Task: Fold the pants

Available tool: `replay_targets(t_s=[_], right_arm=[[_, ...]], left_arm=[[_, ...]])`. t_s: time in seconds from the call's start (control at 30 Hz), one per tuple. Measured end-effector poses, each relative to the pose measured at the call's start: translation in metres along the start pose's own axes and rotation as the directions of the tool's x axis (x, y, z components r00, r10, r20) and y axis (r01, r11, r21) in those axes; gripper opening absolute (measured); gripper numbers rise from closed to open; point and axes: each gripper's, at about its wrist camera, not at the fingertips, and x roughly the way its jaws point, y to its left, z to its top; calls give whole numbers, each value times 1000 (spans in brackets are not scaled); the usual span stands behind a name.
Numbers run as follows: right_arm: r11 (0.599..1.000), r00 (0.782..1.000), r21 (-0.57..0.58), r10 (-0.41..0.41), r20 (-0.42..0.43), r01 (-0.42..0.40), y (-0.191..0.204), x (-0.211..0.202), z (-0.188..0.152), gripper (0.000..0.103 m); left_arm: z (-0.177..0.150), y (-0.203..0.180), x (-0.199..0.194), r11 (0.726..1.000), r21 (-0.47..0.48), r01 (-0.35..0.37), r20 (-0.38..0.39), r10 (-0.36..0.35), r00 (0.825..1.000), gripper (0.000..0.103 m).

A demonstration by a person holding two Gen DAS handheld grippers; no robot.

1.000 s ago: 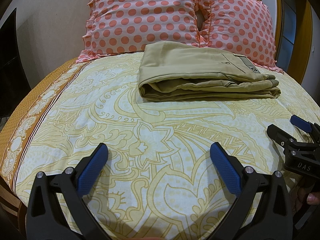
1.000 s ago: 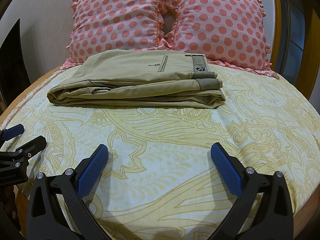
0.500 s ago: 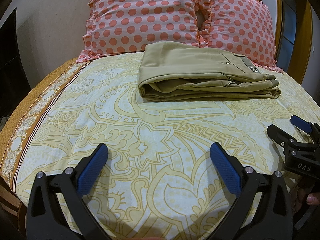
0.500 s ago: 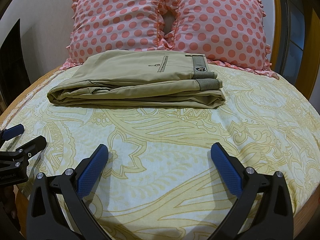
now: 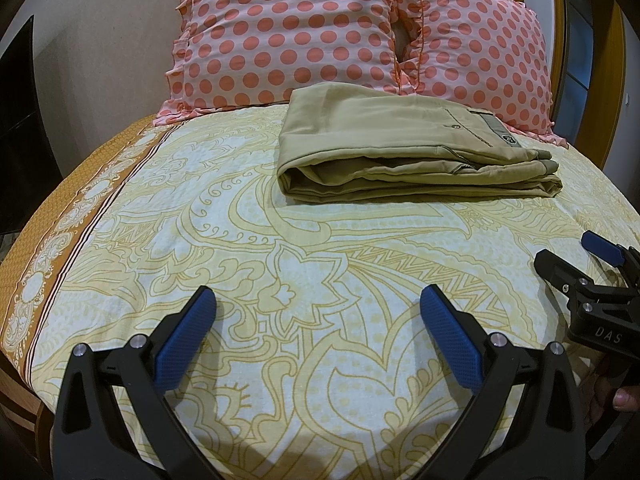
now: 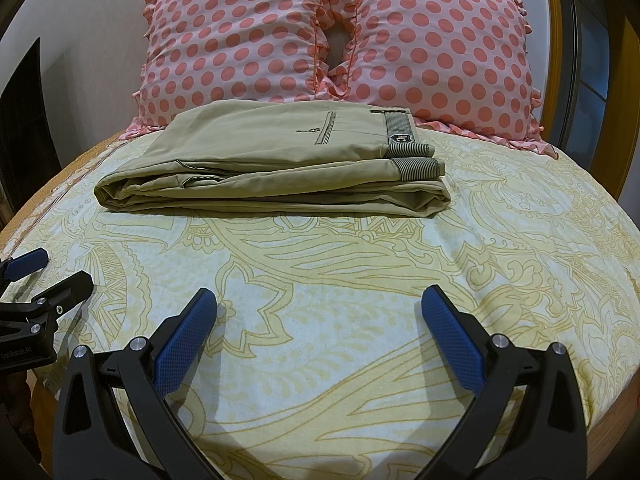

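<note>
I see the khaki cotton pants (image 6: 276, 168) lying folded into a flat, layered rectangle on the bed, striped waistband at the right end, rounded fold at the left, back edge just beside the pillows.

A yellow paisley bedsheet (image 5: 320, 264) spreads beneath and ahead of the tongs; far ahead, two pink polka-dot pillows (image 6: 336, 36) stand side by side — touching; a wooden headboard (image 6: 554, 40) behind them.
</note>
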Motion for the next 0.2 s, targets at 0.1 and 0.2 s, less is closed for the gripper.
replay_targets(t_s=[0.1, 0.2], right_arm=[[1000, 1000, 1, 0, 0, 0, 0, 0, 0, 102], [1000, 1000, 1, -1, 0, 1, 0, 0, 0, 102]], left_arm=[[0, 0, 0, 1000, 0, 0, 2, 0, 1000, 101], [0, 1, 0, 1000, 0, 0, 1, 0, 1000, 101]])
